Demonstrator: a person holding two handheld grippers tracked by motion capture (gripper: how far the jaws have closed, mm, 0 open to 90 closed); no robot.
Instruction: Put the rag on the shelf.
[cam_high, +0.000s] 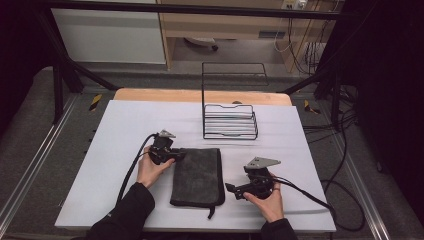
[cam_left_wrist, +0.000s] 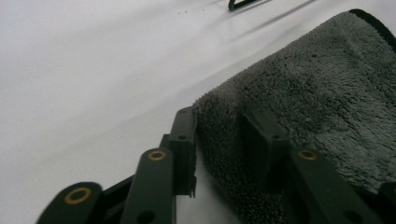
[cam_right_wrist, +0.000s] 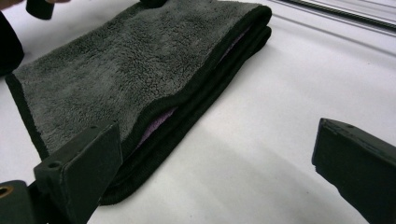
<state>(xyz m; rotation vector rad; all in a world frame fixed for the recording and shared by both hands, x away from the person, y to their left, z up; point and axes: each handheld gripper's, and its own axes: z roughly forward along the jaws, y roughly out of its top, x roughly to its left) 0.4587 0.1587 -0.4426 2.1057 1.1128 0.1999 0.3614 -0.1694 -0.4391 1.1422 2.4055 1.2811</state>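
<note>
Towel (cam_high: 197, 176): we see a dark grey folded towel lying flat on the white table (cam_high: 110, 150), roughly mid-table, a bit toward the person's side. A small loop tag sticks out at its near edge.
Towel layers: in the right gripper view the towel (cam_right_wrist: 130, 65) shows stacked folds w/ a black hem and a hint of purple inside the fold.
Left gripper (cam_high: 176, 155): we find it at the towel's far left corner, held in the left hand (cam_high: 150, 170). In the left gripper view (cam_left_wrist: 219, 140) one jaw sits on top of the pile, the other beside the towel (cam_left_wrist: 317, 93) edge on the table side; jaws narrowed around the corner. We can't tell if the pads press the cloth yet.
Right gripper (cam_high: 231, 189): held in the right hand (cam_high: 267, 200), low over the table just right of the towel's near right edge, pointing at it. In its own view (cam_right_wrist: 215, 168) the jaws are spread wide, nothing between them but bare table; the left jaw is right by the towel's hem, touching or not we can't say.
Wire rack (cam_high: 230, 107): black, stands at the far side of the table, well apart from the towel.
Cables: one trails from each gripper, left one curving back along the sleeve.
</note>
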